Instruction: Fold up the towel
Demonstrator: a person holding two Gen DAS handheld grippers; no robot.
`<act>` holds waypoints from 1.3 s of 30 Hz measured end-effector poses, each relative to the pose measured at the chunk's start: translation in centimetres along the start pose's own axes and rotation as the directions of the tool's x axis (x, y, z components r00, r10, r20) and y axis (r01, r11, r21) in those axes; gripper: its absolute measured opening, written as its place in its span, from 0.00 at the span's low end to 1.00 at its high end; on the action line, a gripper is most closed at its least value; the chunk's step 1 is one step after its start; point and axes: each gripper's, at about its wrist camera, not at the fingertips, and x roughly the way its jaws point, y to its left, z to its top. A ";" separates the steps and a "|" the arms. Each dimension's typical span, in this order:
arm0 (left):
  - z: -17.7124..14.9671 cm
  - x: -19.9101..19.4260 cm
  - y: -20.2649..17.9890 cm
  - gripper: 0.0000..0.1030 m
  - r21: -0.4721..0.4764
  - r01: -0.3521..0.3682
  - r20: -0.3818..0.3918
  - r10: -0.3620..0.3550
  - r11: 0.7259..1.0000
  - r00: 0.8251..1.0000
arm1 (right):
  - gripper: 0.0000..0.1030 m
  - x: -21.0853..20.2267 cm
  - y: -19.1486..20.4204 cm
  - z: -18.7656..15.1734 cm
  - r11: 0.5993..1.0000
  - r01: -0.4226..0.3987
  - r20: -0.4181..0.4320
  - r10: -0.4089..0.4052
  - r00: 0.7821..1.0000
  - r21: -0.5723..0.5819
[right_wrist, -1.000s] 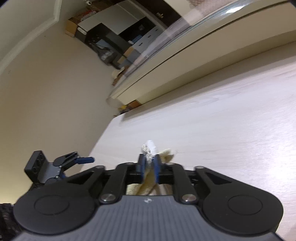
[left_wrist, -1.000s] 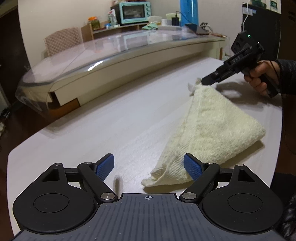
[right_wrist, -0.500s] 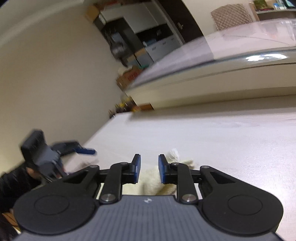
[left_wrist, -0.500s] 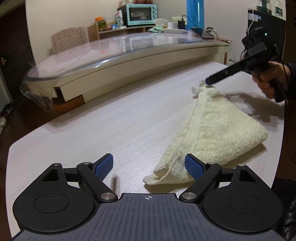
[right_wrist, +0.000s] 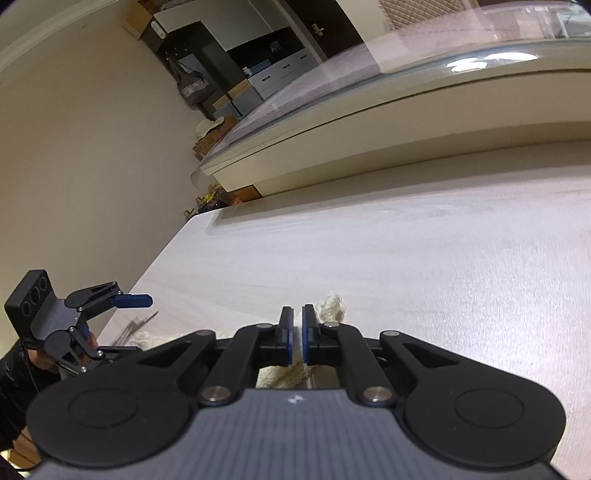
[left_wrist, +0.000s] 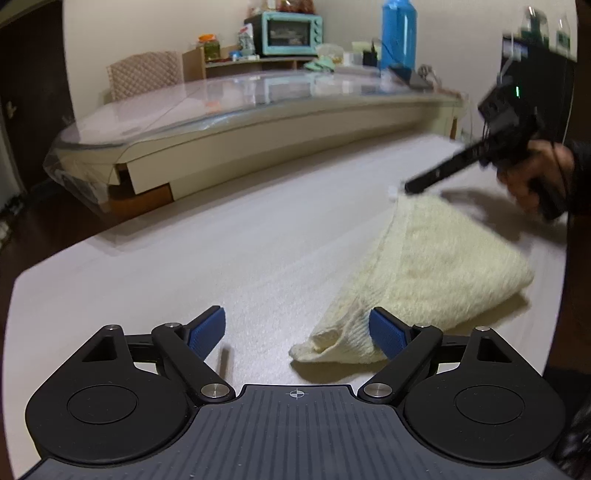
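A cream towel (left_wrist: 436,258) lies folded in a rough triangle on the pale table (left_wrist: 221,258). My left gripper (left_wrist: 297,330) hovers open at the towel's near corner; that corner lies between the blue pads, close to the right one, and is not pinched. My right gripper (left_wrist: 410,186), held in a person's hand (left_wrist: 524,184), points at the towel's far corner. In the right wrist view this gripper (right_wrist: 295,332) has its pads together with no cloth between them. The far corner (right_wrist: 332,306) pokes out just right of the fingers. The left gripper (right_wrist: 110,317) shows at the far left.
A long counter under clear plastic (left_wrist: 240,110) runs along the table's far side. Behind it stand a teal oven (left_wrist: 291,31), a blue bottle (left_wrist: 399,33) and a chair (left_wrist: 144,72). The table's left edge (right_wrist: 162,258) drops off beside the left gripper.
The right gripper let go of the towel's far corner, opened, then closed again empty and rolled a little. The left gripper stayed open at the near corner.
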 end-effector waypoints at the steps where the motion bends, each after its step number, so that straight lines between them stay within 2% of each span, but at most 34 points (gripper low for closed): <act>1: 0.1 -0.4 0.2 0.86 -0.011 0.000 0.015 0.000 1.000 1.000 | 0.04 -0.3 -0.1 -0.1 1.000 0.000 0.001 0.000 1.000 0.001; 4: 0.0 -1.2 0.7 0.87 -0.018 -0.012 0.023 0.012 1.000 1.000 | 0.04 -0.4 -0.1 -0.3 1.000 0.008 0.005 -0.008 1.000 -0.001; 10: -1.0 -1.0 0.0 0.87 0.035 -0.036 -0.037 0.037 0.999 0.999 | 0.04 -0.4 0.1 -0.2 1.000 0.020 0.004 -0.020 1.000 -0.015; 13: -1.1 -0.5 0.4 0.87 0.003 -0.050 -0.028 0.050 0.999 0.998 | 0.04 -0.4 0.3 -0.2 1.000 0.029 0.009 -0.029 1.000 -0.011; 16: -0.7 -0.3 1.1 0.87 -0.045 -0.026 -0.007 0.026 0.999 1.000 | 0.04 -0.4 0.4 -0.3 0.999 0.037 0.013 -0.037 0.999 -0.013; 22: -0.5 1.2 0.9 0.89 0.016 -0.063 -0.036 0.064 0.998 0.997 | 0.03 -0.3 0.7 -0.3 0.998 0.052 0.013 -0.052 0.999 -0.022; 26: -0.2 1.7 0.9 0.90 0.057 -0.079 -0.034 0.081 0.995 0.996 | 0.04 -0.5 1.7 -0.7 0.994 0.103 0.025 -0.102 0.994 -0.036; 29: 0.2 2.2 1.1 0.90 0.091 -0.079 -0.037 0.083 0.993 0.996 | 0.04 -0.7 2.7 -1.4 0.987 0.156 0.044 -0.154 0.987 -0.041; 36: 1.8 3.8 2.2 0.90 0.179 -0.060 -0.048 0.069 0.982 0.996 | 0.04 -1.3 5.7 -4.0 0.951 0.304 0.107 -0.297 0.949 -0.050; 39: 2.5 4.7 2.7 0.90 0.204 -0.056 -0.047 0.067 0.977 0.997 | 0.04 -1.4 6.0 -4.8 0.946 0.323 0.124 -0.316 0.941 -0.036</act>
